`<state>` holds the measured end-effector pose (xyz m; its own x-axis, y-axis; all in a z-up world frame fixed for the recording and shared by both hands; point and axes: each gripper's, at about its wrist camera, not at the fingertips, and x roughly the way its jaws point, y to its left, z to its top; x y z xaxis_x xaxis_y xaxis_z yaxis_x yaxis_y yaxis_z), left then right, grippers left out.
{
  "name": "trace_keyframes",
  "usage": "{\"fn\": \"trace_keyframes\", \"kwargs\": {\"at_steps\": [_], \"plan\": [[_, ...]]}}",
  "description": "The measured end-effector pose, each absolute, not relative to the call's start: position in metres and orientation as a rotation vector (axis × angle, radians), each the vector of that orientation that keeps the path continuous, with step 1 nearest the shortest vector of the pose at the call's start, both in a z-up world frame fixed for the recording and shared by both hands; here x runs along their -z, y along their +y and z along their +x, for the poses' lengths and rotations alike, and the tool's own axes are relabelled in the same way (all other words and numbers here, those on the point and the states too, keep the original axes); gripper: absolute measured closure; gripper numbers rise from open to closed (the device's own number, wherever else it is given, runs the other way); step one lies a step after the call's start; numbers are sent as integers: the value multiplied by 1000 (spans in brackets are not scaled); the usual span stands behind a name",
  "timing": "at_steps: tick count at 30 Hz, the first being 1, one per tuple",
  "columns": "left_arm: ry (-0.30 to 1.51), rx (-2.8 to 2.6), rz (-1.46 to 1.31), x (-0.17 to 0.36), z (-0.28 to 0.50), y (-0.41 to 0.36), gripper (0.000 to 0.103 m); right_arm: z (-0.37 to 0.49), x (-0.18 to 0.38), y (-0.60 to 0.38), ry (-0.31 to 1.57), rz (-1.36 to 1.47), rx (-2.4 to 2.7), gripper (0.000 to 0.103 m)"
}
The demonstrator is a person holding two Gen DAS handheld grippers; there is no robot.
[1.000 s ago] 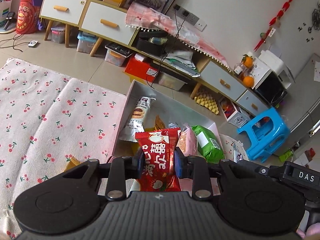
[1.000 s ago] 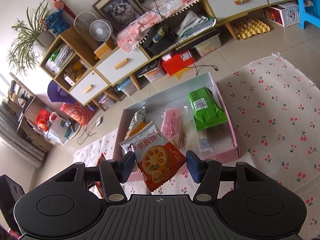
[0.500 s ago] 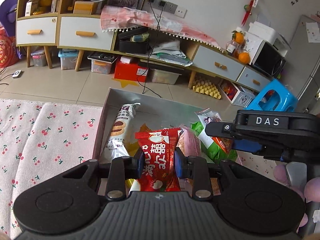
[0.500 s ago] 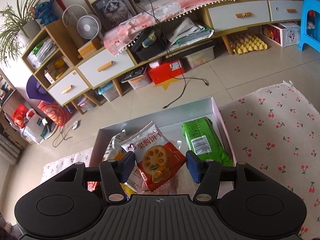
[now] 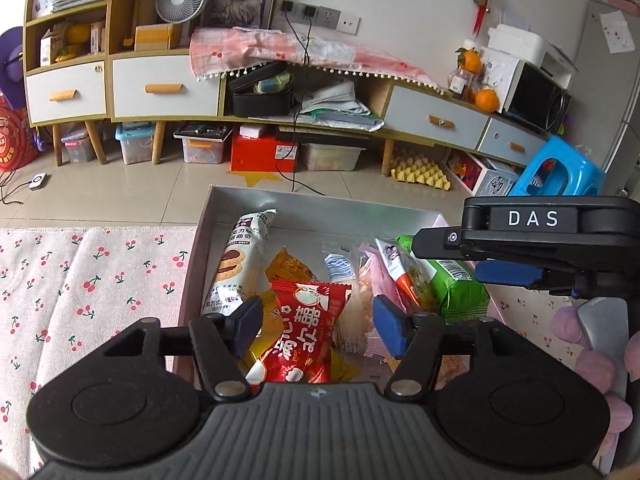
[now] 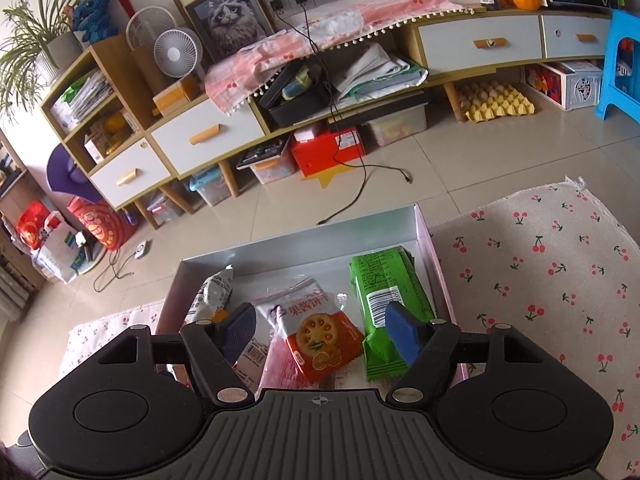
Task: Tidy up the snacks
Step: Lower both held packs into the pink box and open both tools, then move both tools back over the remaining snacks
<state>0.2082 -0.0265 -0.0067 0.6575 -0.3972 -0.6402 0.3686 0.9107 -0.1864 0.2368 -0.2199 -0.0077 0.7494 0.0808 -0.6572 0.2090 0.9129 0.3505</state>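
Observation:
A shallow grey box (image 5: 320,204) with a pink rim holds several snack packs. My left gripper (image 5: 316,322) is open above its near end; a red snack pack (image 5: 304,336) lies loose between the spread fingers, on the other packs. My right gripper (image 6: 320,330) is open over the same box (image 6: 304,244); an orange-and-white biscuit pack (image 6: 316,330) lies in the box between its fingers. A green pack (image 6: 384,292) lies at the right; it also shows in the left wrist view (image 5: 452,284). The right gripper's body (image 5: 532,232) shows at the right of the left wrist view.
The box sits between two stretches of cherry-print cloth (image 5: 88,280) (image 6: 552,264). A white chocolate-biscuit pack (image 5: 236,260) lies at the box's left. Beyond are tiled floor, a low cabinet (image 5: 168,88), a red box (image 5: 264,152) and a blue stool (image 5: 560,176).
Both grippers have opened. The red pack and the biscuit pack have left the fingers and now lie in the box. Both views have swung to face the cabinet.

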Motion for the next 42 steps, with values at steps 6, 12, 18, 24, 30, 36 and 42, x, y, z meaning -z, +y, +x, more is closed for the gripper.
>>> {"fn": "trace_keyframes", "kwargs": {"at_steps": [6,12,18,24,30,36,42], "plan": [[734,431,-15,-2,199,-30,26,222,1,-222,722,405,77,25],[734,429,16,-7,186,-32,17,205,-7,-226,724,411,82,21],[733,423,28,-12,173,-29,12,185,-15,-227,726,406,77,19],[734,417,22,-17,156,-22,7,164,-22,-223,732,382,72,17],[743,407,6,-22,145,-13,4,145,-27,-217,741,367,56,16],[753,392,-17,-26,136,-2,1,130,-29,-206,758,345,32,15],[802,362,-31,-24,128,11,1,114,-27,-198,752,336,6,11]]}}
